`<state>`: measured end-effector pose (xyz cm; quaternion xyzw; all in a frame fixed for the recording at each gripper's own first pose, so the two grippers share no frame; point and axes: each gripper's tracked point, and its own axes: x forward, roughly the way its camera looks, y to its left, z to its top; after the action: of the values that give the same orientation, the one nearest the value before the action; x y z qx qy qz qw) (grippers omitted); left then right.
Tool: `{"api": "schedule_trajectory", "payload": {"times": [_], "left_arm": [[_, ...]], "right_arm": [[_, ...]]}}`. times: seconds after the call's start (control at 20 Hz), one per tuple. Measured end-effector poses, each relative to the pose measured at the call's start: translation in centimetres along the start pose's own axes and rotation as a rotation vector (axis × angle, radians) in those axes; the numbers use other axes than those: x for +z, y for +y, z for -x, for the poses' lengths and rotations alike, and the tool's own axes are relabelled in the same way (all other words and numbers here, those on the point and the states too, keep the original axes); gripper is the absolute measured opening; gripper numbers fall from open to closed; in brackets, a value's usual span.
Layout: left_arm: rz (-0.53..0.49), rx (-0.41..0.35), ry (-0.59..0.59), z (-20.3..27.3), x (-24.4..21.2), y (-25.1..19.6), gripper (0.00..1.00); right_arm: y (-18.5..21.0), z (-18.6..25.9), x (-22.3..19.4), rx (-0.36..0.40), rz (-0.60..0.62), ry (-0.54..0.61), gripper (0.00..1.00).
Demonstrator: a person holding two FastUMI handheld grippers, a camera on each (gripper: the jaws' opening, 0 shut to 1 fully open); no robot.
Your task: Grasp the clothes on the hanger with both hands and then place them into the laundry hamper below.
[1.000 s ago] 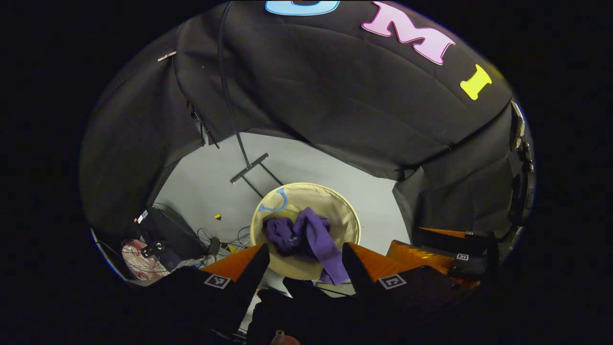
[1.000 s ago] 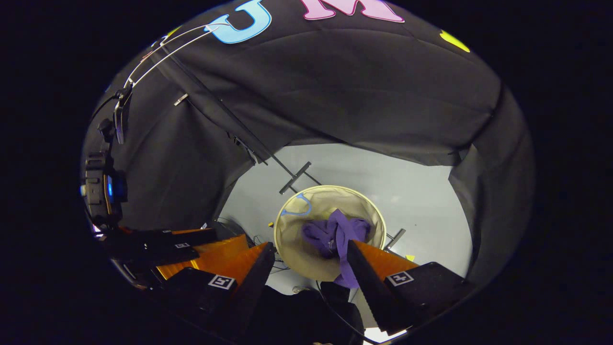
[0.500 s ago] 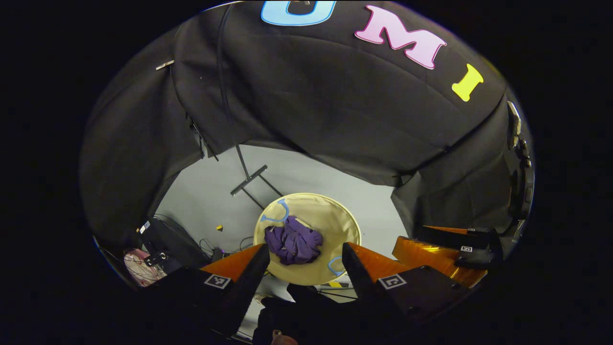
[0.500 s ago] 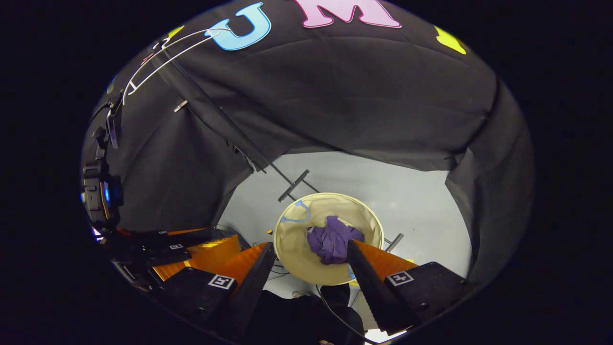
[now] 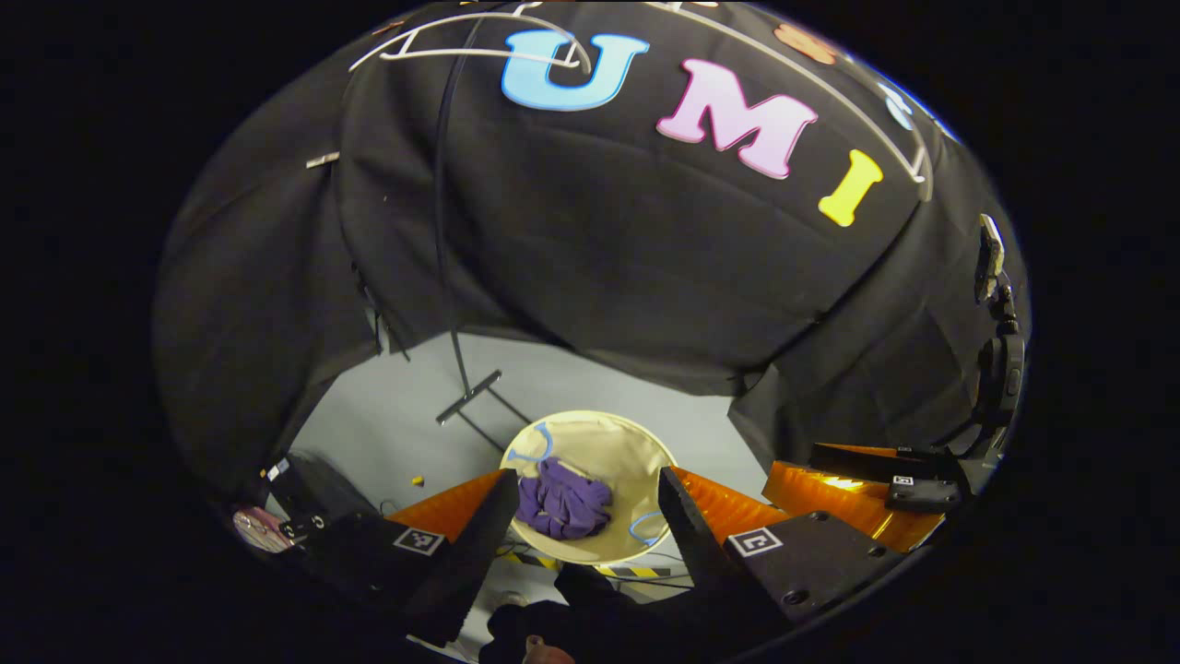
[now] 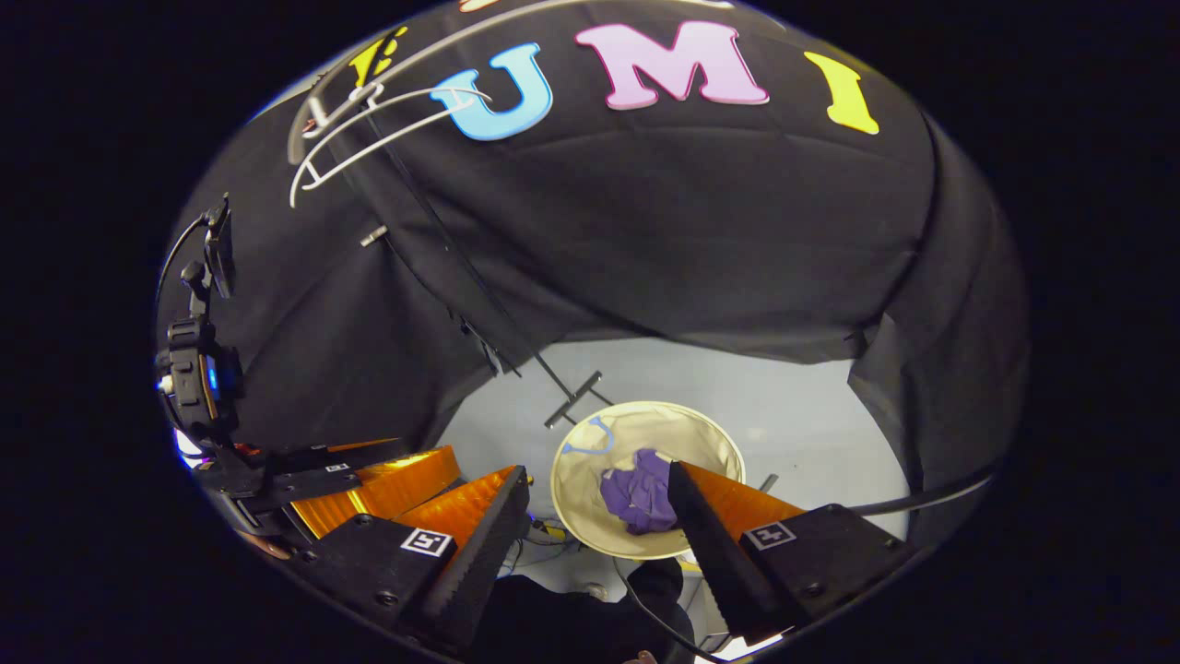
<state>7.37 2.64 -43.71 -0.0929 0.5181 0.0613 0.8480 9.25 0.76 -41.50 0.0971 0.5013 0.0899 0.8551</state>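
A crumpled purple garment (image 5: 562, 503) (image 6: 639, 493) lies inside the round beige laundry hamper (image 5: 636, 452) (image 6: 687, 427) on the grey floor. My left gripper (image 5: 583, 524) hangs well above the hamper, open, with nothing between its orange-and-black fingers. High over the hamper too, my right gripper (image 6: 599, 530) is open and holds nothing. Beside it in the right gripper view is the left gripper (image 6: 369, 480); the right gripper (image 5: 857, 484) appears at the right of the left gripper view. A bare white hanger (image 6: 387, 134) (image 5: 479, 41) hangs at the top against the black cloth.
A thin black stand pole with a metal foot (image 5: 468, 397) (image 6: 573, 399) rises from the floor just behind the hamper. Cables and small devices (image 5: 304, 516) lie on the floor at the lower left. Black cloth walls close in all around.
The purple garment fell from both grippers into the hamper and settled in a heap. Both grippers rose away from it, so the hamper looks smaller and the hanger came into sight.
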Motion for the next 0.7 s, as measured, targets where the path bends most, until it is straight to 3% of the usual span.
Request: {"api": "schedule_trajectory", "payload": {"times": [0.35,0.65,0.7], "left_arm": [[-0.150,-0.144,-0.329,11.3,3.4,-0.5,0.96],[-0.263,-0.226,-0.594,21.5,4.2,-0.4,0.92],[-0.275,-0.242,-0.639,23.2,4.6,-0.6,0.95]], "right_arm": [[4.6,10.4,1.9,-0.041,-0.044,-0.323,0.99],[9.0,21.2,4.3,-0.072,0.014,-0.663,0.98],[9.8,23.3,5.0,-0.074,0.031,-0.726,0.98]]}}
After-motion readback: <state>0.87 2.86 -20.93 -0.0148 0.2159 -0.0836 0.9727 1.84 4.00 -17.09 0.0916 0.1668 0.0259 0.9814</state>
